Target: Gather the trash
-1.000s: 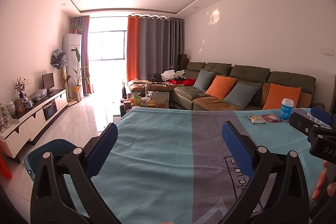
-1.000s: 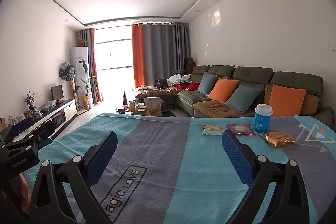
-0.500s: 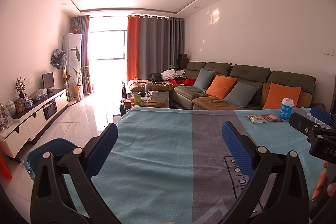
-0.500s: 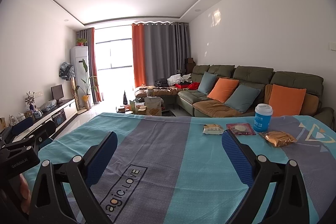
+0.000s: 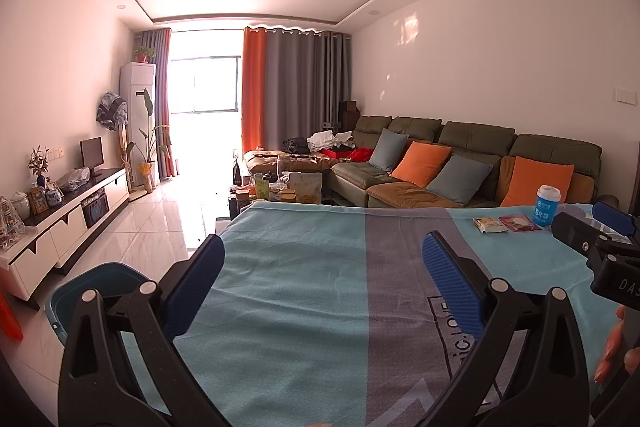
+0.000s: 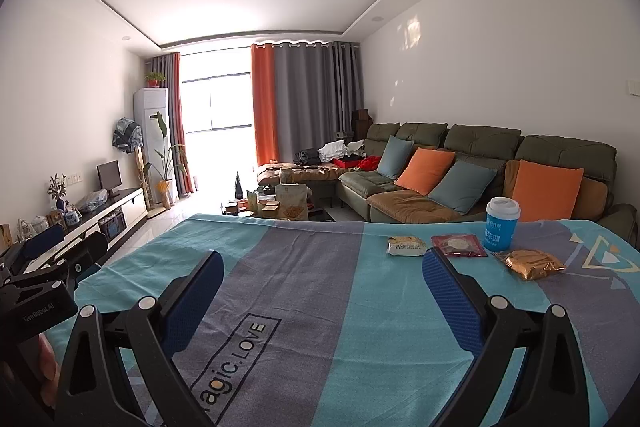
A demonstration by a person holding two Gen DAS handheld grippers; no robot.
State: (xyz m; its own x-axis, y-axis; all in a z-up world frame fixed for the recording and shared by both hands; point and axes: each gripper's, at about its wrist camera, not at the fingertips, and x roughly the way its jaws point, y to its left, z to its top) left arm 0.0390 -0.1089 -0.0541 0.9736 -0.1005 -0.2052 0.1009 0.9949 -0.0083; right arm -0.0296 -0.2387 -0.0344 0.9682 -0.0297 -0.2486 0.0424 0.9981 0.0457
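Both grippers hover over the near edge of the desk (image 6: 320, 307), and neither holds anything: the left gripper (image 5: 320, 279) has its jaws spread wide, and so has the right gripper (image 6: 320, 291).

The trash lies near the far right corner. From left to right:

- The pale wrapper (image 6: 405, 245) is flat, light and soft, so pinch one edge.
- The red packet (image 6: 458, 245) looks the same kind.
- The blue cup (image 6: 501, 225) stands upright, is perhaps empty, and tips easily; take it around the middle.
- The golden crumpled bag (image 6: 534, 264) is slippery foil, so squeeze its raised fold.

A blue bin (image 5: 92, 287) waits off the left edge.
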